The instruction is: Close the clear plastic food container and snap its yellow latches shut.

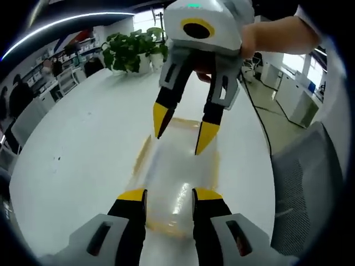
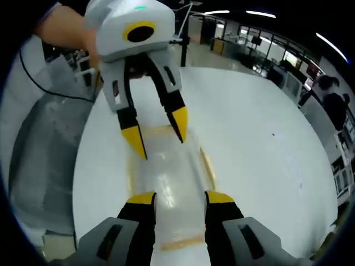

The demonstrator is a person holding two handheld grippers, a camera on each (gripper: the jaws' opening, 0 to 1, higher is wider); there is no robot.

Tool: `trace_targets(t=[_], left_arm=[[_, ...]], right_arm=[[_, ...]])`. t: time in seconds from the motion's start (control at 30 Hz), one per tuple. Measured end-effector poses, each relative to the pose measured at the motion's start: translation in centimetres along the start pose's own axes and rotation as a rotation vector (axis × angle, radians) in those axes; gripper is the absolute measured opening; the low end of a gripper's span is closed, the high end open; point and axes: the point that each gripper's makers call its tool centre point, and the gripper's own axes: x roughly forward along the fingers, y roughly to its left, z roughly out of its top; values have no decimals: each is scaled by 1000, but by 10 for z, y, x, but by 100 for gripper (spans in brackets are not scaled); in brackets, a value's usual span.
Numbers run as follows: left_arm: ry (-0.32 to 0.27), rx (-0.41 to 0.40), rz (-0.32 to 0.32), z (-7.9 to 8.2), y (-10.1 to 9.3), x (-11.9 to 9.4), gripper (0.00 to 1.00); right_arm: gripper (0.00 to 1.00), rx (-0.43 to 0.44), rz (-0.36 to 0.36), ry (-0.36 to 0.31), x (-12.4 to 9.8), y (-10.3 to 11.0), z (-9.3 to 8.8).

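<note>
A clear plastic food container (image 1: 177, 177) (image 2: 166, 177) with yellow latches along its edges lies flat on the white table, its lid down on it. My left gripper (image 1: 169, 195) hovers open over the container's near end; it also enters the right gripper view at the far end (image 2: 156, 133). My right gripper (image 2: 180, 198) stands open above the opposite end and appears in the left gripper view from the top (image 1: 181, 131), held by a hand. A yellow latch (image 2: 207, 162) runs along the container's right side, another (image 2: 177, 241) lies at the near end.
A potted green plant (image 1: 133, 50) stands at the far end of the white table (image 1: 83, 144). A grey mesh chair (image 1: 310, 194) (image 2: 44, 160) is beside the table. A black cable (image 1: 255, 111) trails off the table's edge. People and desks are in the background.
</note>
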Motion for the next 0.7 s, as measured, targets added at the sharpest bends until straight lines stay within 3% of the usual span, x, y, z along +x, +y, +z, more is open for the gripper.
trace_targets(t=[0.37,0.7], left_arm=[[-5,10,-12,6,-3,5,31],[-35,-17,-31,14,-12,11,32]], right_arm=[[32,-2,7,-9,4,1,7],[32,1,0,-13,4,-12,11]])
